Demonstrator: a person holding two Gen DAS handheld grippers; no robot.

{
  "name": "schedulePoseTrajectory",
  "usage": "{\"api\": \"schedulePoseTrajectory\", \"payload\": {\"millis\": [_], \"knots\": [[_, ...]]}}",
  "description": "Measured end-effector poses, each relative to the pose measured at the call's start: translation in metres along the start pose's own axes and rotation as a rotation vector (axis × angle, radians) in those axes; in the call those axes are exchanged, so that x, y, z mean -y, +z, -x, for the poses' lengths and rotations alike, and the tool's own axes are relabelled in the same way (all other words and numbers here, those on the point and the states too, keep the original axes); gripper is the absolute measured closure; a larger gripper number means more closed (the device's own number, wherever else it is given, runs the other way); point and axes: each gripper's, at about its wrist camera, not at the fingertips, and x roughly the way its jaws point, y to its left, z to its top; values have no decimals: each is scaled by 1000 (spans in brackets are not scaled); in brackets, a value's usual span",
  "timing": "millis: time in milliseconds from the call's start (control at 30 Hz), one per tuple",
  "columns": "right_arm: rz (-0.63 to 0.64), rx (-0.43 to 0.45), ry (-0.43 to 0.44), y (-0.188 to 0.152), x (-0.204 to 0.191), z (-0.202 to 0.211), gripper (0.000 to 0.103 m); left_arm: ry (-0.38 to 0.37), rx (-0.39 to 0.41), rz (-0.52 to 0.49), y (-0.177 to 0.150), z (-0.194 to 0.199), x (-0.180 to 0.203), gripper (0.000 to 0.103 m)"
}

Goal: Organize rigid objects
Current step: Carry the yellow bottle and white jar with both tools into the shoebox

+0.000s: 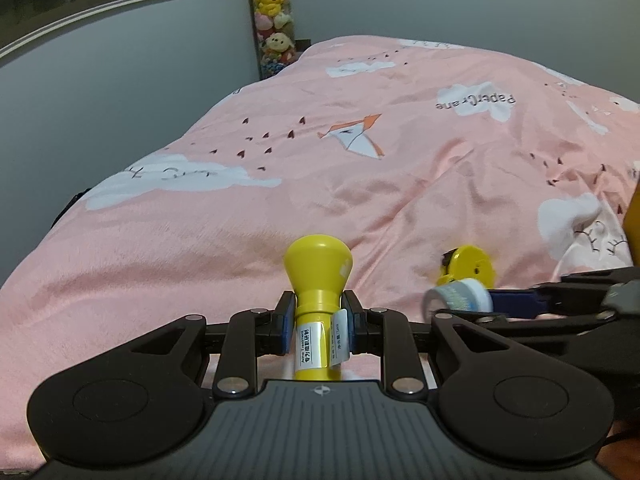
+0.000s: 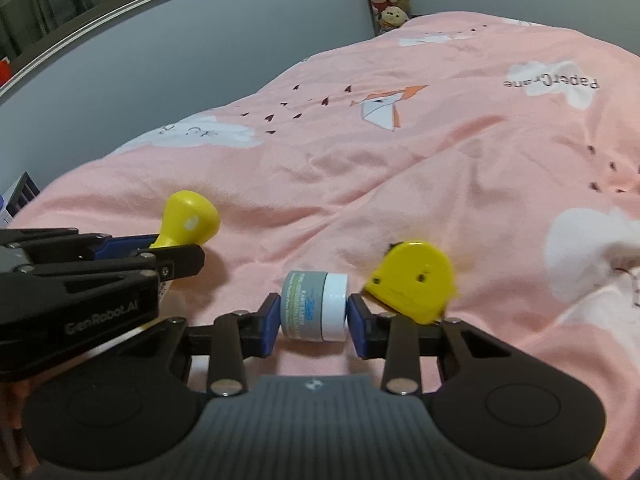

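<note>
Your left gripper (image 1: 318, 320) is clamped on a yellow bottle (image 1: 318, 280) with a bulbous cap: the blue pads (image 1: 286, 326) press its narrow labelled neck from both sides, and the rounded cap sticks out ahead of the fingers, above the pink bedspread (image 1: 360, 168). From the right wrist view you see the same bottle from the side, its cap poking out past the left gripper's black linkage.

Your right gripper (image 2: 313, 312) has a small jar (image 2: 314, 306) between its jaws, a grey-green labelled body with a white lid, lying on its side so that base and lid face the two pads. The left pad touches the jar's base; at the lid side a thin gap seems to show, so you cannot tell for certain that the grip is firm.

Just beside the jar, to its right and a little further off, a yellow tape measure (image 2: 412, 280) lies tilted on the bedspread, close to the right finger.

Beyond the bed, a tall column of plush toys (image 1: 272, 12) stands against the grey wall.
</note>
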Motion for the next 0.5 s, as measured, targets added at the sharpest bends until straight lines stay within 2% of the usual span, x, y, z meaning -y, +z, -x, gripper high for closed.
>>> {"api": "schedulePoseTrajectory", "payload": {"millis": [233,500], "knots": [[-39,-21,-27,3,24,61,67,-92,28,-9,4,22,12,76],[-41,37,-125,-7,51,162,67,-195,53,-48,1,47,33,76]]}}
